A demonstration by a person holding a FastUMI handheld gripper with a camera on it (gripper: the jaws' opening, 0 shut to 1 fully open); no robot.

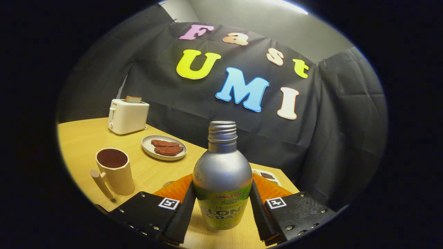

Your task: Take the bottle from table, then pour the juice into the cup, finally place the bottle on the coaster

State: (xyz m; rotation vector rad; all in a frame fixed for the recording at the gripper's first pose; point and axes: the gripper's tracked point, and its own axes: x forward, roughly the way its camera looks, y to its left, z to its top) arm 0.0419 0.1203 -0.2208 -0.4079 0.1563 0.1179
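Tongs point(222, 204) clamp both fingers on the uncapped silver bottle point(222, 173), upright at lower centre above the wooden table point(79, 138); the cup point(115, 170) stands lower left, beside a plate point(164, 147) and toaster point(127, 116).

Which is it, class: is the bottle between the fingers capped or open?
Open: the bottle shows bare neck threads and no cap, standing upright between the gripper fingers.
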